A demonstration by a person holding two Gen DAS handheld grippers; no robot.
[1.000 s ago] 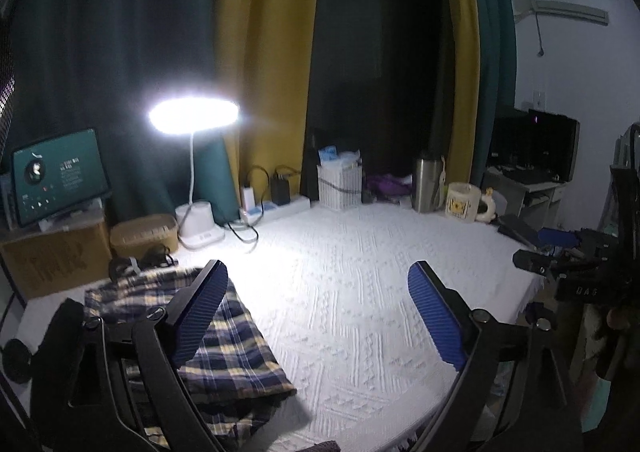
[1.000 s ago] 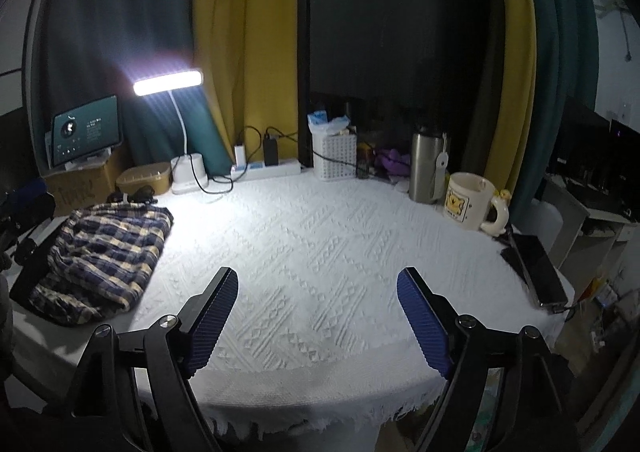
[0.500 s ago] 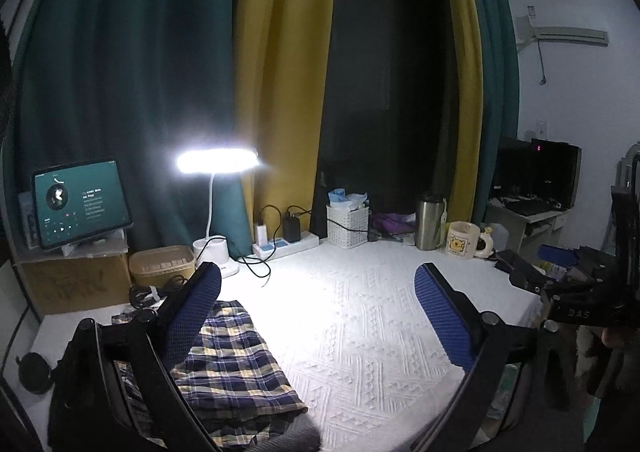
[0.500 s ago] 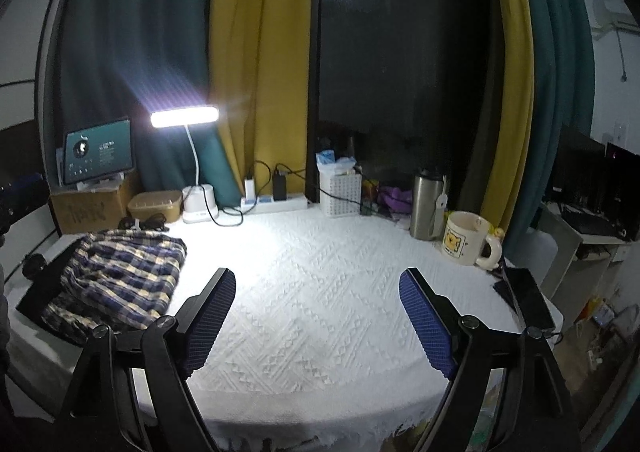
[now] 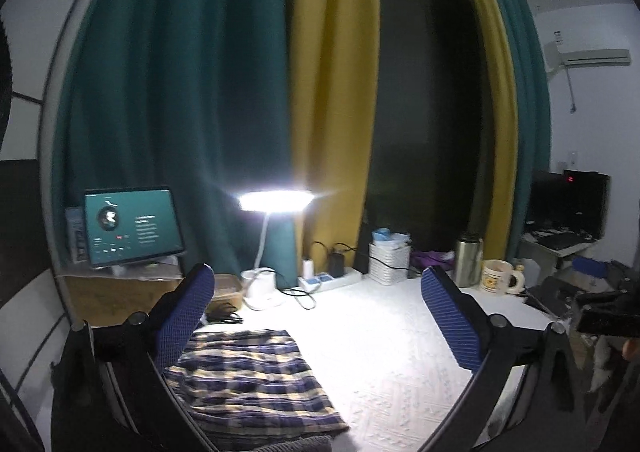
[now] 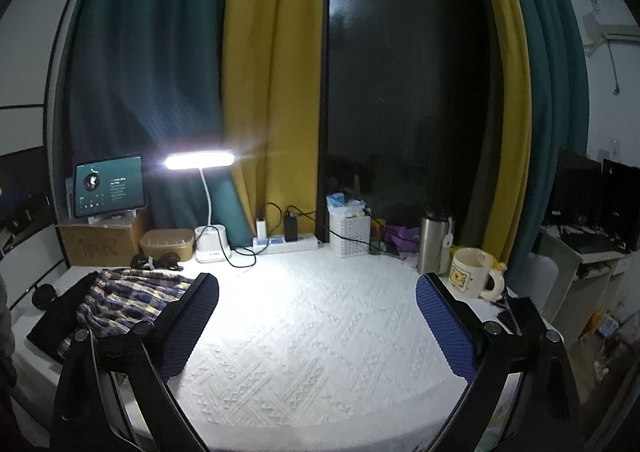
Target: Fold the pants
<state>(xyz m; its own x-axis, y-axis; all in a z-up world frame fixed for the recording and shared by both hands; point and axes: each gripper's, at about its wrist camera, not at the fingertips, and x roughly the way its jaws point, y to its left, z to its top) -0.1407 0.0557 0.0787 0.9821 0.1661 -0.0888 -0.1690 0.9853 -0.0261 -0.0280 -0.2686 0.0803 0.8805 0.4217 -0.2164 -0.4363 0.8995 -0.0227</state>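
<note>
The left hand-held gripper has its blue-padded jaws spread wide, having just been opening, with nothing between them. Just below its left finger lie the plaid pants, folded into a compact blue-and-cream bundle at the left end of the tabletop, which is covered by a white textured cloth.

The right hand-held gripper is likewise spread wide and empty, its jaws having just been opening, over the bare middle of the cloth. In its view the pants lie to the left, partly on a dark item.

Along the back edge stand a lit desk lamp, a tablet on a cardboard box, a power strip, a white basket, a steel flask and a mug.
</note>
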